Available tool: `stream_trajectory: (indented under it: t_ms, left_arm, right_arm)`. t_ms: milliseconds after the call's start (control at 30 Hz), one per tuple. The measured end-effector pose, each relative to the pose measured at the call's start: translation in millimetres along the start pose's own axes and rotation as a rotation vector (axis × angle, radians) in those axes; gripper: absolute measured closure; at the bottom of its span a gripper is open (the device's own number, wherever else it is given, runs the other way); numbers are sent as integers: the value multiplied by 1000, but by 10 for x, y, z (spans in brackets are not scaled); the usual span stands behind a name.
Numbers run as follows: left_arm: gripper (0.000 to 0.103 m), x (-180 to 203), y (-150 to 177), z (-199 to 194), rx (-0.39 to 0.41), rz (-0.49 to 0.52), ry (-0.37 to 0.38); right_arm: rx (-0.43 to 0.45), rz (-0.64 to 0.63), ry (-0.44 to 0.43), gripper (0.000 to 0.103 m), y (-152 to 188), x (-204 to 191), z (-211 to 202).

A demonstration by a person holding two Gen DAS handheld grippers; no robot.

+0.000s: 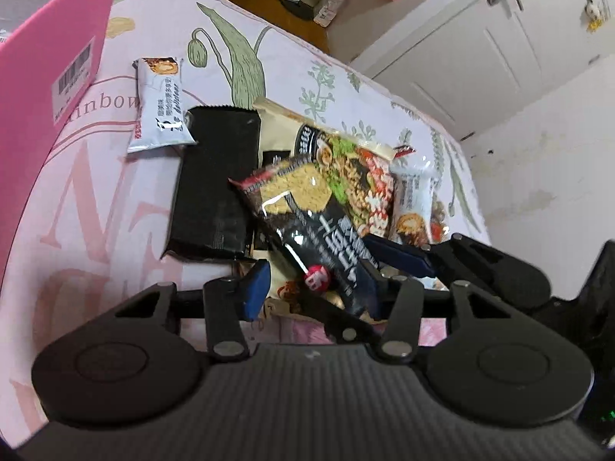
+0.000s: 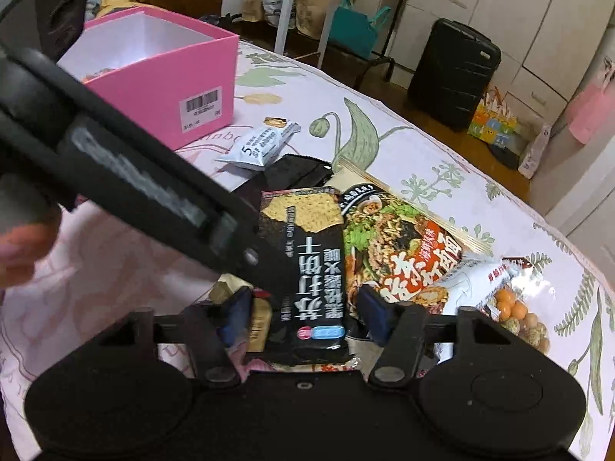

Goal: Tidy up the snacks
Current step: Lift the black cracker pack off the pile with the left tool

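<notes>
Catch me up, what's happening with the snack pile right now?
A person holds a gripper in each hand over a floral sheet. Both the left gripper and the right gripper straddle the black cracker packet, which lies atop a noodle bag; jaws apart, neither clearly pinching it yet. The pink box stands open behind.

So the snacks sit in a loose heap on the bed (image 2: 423, 146), with the open box (image 2: 165, 77) near the far left edge and one small wrapped bar (image 2: 257, 146) lying between it and the heap. The cracker pack (image 2: 303, 269) lies on top, overlapping the noodle bag (image 2: 403, 238) to its right. A flat packet (image 1: 215, 184) sits behind it, and another wrapped bar (image 2: 476, 280) plus a bag of round snacks (image 2: 519, 319) sit on the right end.
</notes>
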State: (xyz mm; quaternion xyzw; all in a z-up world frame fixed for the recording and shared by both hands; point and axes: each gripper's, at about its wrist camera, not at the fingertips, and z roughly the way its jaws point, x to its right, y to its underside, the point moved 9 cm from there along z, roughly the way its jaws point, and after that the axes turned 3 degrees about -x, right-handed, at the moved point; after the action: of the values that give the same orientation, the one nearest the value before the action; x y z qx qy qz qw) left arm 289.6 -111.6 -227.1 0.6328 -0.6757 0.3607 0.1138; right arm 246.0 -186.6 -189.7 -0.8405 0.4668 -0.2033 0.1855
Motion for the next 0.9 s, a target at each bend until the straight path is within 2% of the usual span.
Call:
stream_trajectory:
  t_ms: [133, 300, 567, 800, 900]
  left_arm:
    - [55, 16, 25, 46, 17, 20, -19]
    - [55, 19, 55, 60, 15, -5, 19]
    - [55, 129, 125, 23, 31, 65, -20]
    - [55, 199, 150, -81, 12, 81, -18]
    - [55, 203, 197, -130, -18, 53, 0]
  right_arm:
    - [10, -16, 31, 45, -5, -25, 7]
    - [32, 2, 34, 51, -24, -65, -3]
    - [20, 75, 29, 51, -51, -80, -40]
    - [27, 110, 22, 51, -68, -76, -121]
    - [34, 139, 7, 51, -80, -77, -188]
